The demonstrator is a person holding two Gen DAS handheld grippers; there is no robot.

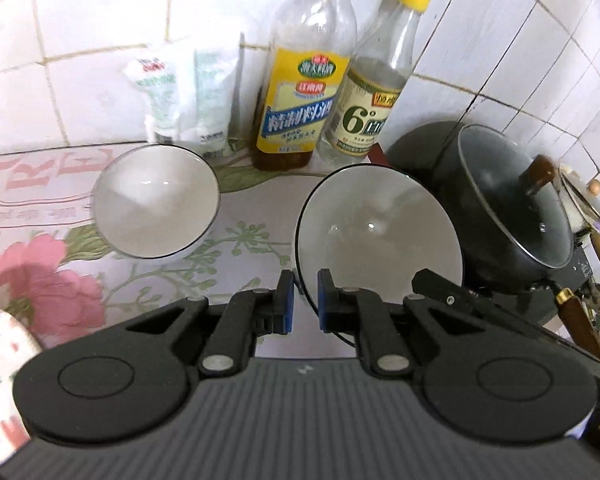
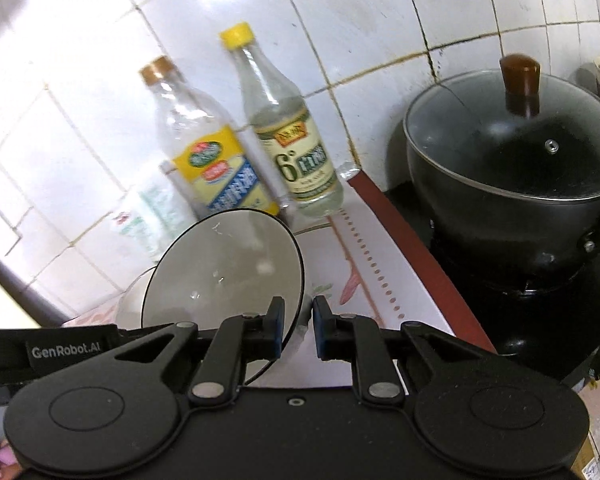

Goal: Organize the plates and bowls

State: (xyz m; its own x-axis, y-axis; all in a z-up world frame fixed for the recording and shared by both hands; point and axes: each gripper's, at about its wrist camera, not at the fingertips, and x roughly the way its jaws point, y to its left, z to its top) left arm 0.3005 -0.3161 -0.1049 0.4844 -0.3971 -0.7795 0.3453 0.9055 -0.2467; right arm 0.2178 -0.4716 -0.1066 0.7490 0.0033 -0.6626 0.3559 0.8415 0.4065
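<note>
Held bowl [image 1: 380,232]: tilted, lifted off the counter [image 1: 256,208], near its back edge.
Left gripper [image 1: 306,300]: you have it clamped on that bowl's rim.
Right gripper [image 2: 298,330]: clamped on the same rim.
Second bowl [image 1: 156,204]: upright on the counter, left of the held one.
Bottles [image 1: 300,92]: at the back edge.

"GenRobot.AI" on left gripper [image 2: 66,350]; "6°" on bottle [image 2: 296,164]

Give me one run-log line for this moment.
left gripper: shut on bowl rim | right gripper: shut on same bowl's opposite rim | bowl: tilted | second bowl: upright on counter
</note>
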